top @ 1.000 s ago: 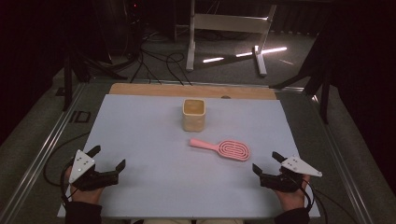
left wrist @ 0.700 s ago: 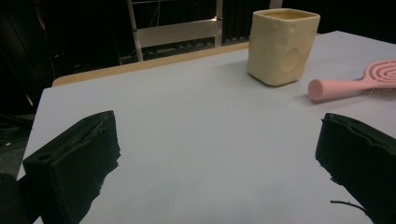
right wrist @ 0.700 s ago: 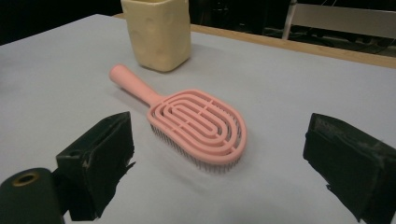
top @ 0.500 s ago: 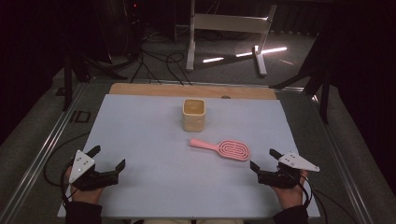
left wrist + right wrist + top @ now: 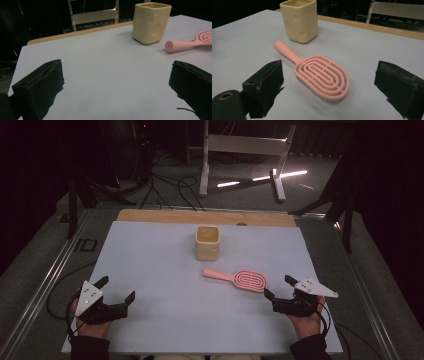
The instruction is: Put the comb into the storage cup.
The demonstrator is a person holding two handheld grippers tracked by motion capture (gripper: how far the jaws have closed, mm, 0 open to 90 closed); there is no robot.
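The right claw [image 5: 280,287] has edged up-left toward the one pink brush [image 5: 239,278], lying flat at centre-right of the counter [image 5: 150,265], just beyond its parted jaws. One yellow cup [image 5: 207,242] stands above. The left claw [image 5: 116,288], lower left, gapes too.

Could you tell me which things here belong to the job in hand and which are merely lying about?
In the job:
- pink hairbrush, just ahead of the open right claw
- yellow cup, beyond its handle

Lying about:
- white stand on the floor behind
- black cables on the floor
- left claw, open and idle
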